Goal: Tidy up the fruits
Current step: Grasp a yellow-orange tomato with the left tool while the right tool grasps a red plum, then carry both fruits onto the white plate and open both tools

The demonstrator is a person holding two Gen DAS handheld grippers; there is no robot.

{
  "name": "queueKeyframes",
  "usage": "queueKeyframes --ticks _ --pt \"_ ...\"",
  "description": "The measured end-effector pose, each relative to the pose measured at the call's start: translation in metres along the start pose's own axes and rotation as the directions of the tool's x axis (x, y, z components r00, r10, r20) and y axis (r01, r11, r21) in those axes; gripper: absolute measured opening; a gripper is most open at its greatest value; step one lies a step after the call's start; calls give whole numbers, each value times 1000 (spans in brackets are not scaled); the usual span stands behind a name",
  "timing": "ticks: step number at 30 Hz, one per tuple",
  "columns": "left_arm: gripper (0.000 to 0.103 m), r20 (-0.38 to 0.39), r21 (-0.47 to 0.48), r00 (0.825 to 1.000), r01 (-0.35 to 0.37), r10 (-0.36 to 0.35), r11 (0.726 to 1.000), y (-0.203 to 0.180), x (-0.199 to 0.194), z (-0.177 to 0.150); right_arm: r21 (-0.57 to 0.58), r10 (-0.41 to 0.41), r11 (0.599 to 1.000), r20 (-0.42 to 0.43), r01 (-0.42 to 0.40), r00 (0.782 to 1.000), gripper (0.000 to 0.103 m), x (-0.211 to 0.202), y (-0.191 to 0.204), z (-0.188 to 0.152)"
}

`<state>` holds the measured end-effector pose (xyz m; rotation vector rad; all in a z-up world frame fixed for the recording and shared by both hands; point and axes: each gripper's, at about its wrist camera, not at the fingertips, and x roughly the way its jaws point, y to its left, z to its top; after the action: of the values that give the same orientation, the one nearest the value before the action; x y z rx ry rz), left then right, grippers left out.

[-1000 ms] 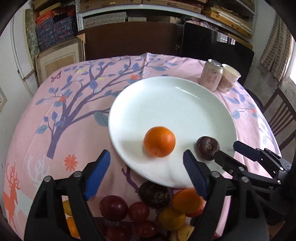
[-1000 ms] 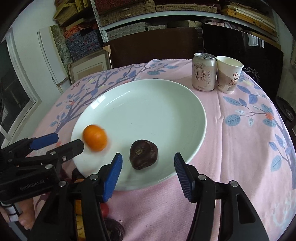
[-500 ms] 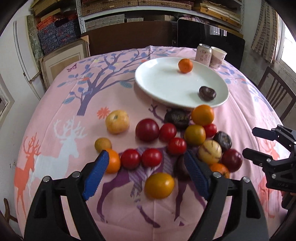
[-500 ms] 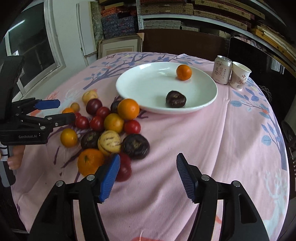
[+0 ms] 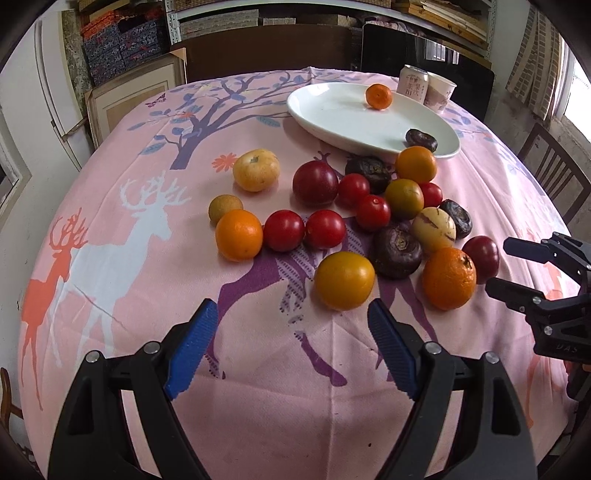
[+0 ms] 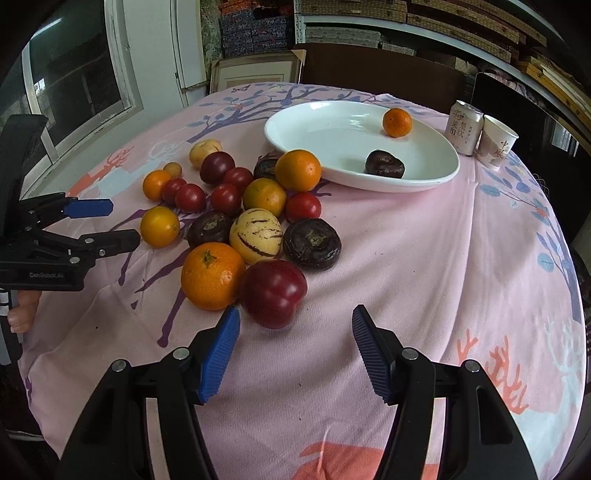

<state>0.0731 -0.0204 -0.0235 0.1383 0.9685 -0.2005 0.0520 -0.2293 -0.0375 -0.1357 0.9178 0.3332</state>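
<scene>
pink cloth [image 6: 424,258]: fruit pile; both grippers, left [image 5: 291,349] and right [image 6: 295,350], gape empty. red plum [image 6: 273,291] looks smooth, rolly, bruisable; pinch across its middle.

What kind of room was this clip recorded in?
Probably a dining corner of a home that doubles as storage. A round table under a pink deer-print tablecloth has a wooden chair beside it, and shelves stacked with boxes and woven mats line the wall behind.
</scene>
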Motion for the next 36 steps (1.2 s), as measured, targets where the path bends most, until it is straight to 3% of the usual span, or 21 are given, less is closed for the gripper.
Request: queueKeyframes --ticks 3,4,5,6,9,12,17,21,23,25,27,31,36 --pt "81 -16 -7 1000 9 -9 1000 -1 6 -1 4 11 1000 -17 -11 1000 63 15 2 6" --pt "81 -21 -12 1000 12 -12 1000 -2 7 -1 1 10 1000 -14 -10 1000 59 18 3 9" --pt "81 -23 -15 1000 16 -17 1000 -3 8 -1 1 25 1000 -11 -25 1000 46 20 4 10" --pt "81 -26 -17 999 20 -21 1000 -4 10 -1 8 59 998 -10 -59 998 41 21 4 12" --pt "78 -35 -22 999 28 -28 999 -7 15 2 4 63 998 -7 -63 998 41 20 7 12" --pt "61 -58 -15 997 47 -48 999 -12 23 6 32 75 997 -2 -75 997 41 14 1 6" --pt "45 -42 32 998 43 -42 999 -25 28 10 76 58 995 22 -60 998 41 -3 -19 -5" --pt "46 -20 81 1000 8 -7 997 -33 29 11 102 42 994 30 -44 999 41 -8 -32 -8" --pt "57 -15 74 1000 -13 14 997 -33 30 12 108 39 993 32 -42 999 41 -9 -34 -8" --pt "57 -15 66 1000 -4 5 998 -31 31 12 105 44 993 37 -48 998 41 -9 -33 -7" --pt "36 -21 66 999 51 -50 997 -31 30 14 101 50 993 42 -54 998 41 -11 -32 -7" --pt "37 -28 91 998 56 -53 994 -37 21 15 103 42 993 75 -50 996 41 -18 -35 1" --pt "37 97 103 989 100 -110 990 -37 -17 40 124 9 992 166 -30 986 41 -33 -48 33"
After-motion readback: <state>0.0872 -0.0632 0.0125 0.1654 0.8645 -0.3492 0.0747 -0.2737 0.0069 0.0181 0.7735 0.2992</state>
